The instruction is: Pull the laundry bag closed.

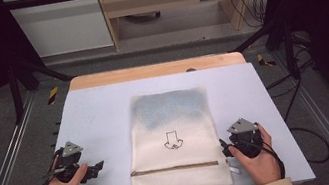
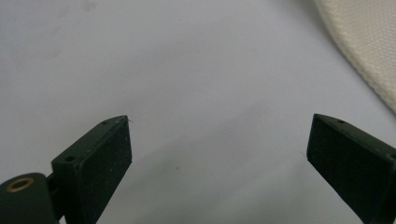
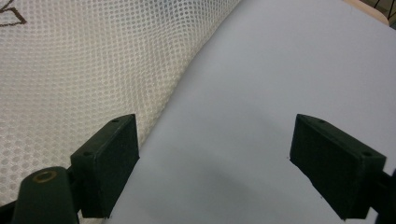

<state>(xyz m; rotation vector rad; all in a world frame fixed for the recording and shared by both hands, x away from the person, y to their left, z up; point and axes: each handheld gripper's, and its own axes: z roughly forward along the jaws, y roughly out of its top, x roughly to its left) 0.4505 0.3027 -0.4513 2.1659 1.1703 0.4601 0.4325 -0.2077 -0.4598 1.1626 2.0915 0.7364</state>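
Observation:
A cream mesh laundry bag (image 1: 174, 136) lies flat in the middle of the pale table (image 1: 95, 114). It has a small black drawing at its centre, a brown zipper line near its front end and something bluish inside its far half. My left gripper (image 1: 95, 169) rests on the table left of the bag, open, jaws empty (image 2: 219, 154); the bag's edge (image 2: 364, 42) shows at the upper right there. My right gripper (image 1: 224, 148) sits at the bag's right edge, open (image 3: 215, 158), its left jaw beside the mesh (image 3: 84, 70).
A wooden strip (image 1: 156, 70) runs along the table's far edge. Black frame legs and cables stand on the floor at both sides. Wooden furniture and a white cabinet lie beyond the table. Bare table surface surrounds the bag.

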